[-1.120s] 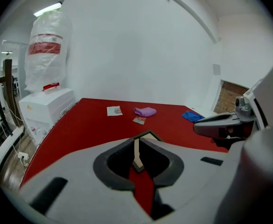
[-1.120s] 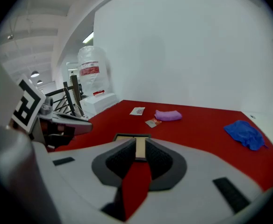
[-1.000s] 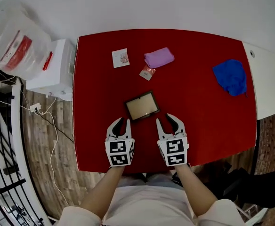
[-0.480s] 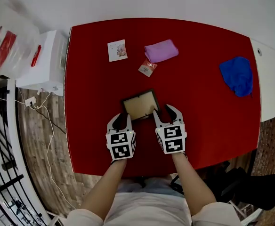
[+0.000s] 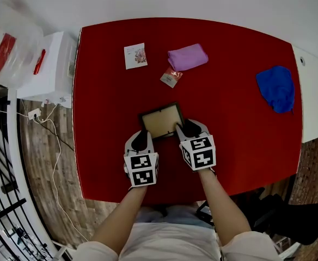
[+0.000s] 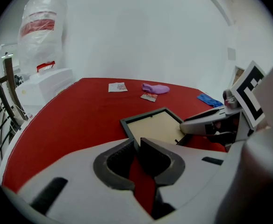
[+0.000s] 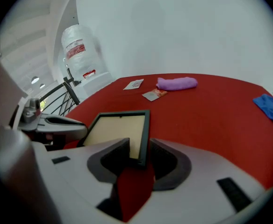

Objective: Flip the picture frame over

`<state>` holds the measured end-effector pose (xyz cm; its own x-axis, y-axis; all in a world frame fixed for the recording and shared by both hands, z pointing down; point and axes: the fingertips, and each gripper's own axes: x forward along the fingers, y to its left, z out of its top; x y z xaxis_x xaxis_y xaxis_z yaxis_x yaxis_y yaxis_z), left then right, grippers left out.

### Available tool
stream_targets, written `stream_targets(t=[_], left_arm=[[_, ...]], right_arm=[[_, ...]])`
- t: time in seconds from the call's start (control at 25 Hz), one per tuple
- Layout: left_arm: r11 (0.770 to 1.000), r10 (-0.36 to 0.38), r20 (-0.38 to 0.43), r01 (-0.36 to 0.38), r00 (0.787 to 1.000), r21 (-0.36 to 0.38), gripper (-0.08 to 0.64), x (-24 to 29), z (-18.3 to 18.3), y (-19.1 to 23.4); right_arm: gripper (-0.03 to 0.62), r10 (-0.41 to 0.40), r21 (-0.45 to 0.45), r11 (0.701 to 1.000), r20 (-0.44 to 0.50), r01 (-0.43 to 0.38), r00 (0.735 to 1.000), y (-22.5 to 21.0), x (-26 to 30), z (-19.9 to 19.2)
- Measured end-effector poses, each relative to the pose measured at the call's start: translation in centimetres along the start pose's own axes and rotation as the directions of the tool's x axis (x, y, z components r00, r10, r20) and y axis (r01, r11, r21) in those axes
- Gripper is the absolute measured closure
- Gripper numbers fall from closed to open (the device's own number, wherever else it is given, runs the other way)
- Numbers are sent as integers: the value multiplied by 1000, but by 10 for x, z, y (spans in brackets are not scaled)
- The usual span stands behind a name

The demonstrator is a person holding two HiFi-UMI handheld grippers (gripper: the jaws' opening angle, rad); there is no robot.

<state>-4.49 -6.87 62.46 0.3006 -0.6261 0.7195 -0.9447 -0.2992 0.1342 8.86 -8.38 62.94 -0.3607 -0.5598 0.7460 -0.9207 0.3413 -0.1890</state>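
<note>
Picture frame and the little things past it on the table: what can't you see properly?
- The picture frame: its downward face is hidden in every view, because it lies flat on the red table, tan side up.
- Its near right corner: covered in the head view by the right gripper. The wide jaws have just closed slightly and sit astride the frame's edge without pressing.
- The white card and the small packet: the print is too small to read in every view.

picture frame (image 5: 161, 120); dark rim, beige panel; lying flat, slightly skewed; red table (image 5: 230, 135), front-centre
</note>
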Motion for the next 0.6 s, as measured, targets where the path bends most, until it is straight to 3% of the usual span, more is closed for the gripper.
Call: stream_targets(t=[0.08,0.32,0.6], left_arm=[[1000,2,3,-2,1000,6,511,0,1,0],[1000,6,14,-6,1000,20,514,0,1,0],[1000,7,22,-7,1000,25,548,-1,2,1]], right_arm=[[490,22,31,999,-4,-22,1000,0,1,1],[549,17,59,998,-15,-16,1000,-5,-4,6],[550,-74,-106,991,74,81,995,21,-38,43]])
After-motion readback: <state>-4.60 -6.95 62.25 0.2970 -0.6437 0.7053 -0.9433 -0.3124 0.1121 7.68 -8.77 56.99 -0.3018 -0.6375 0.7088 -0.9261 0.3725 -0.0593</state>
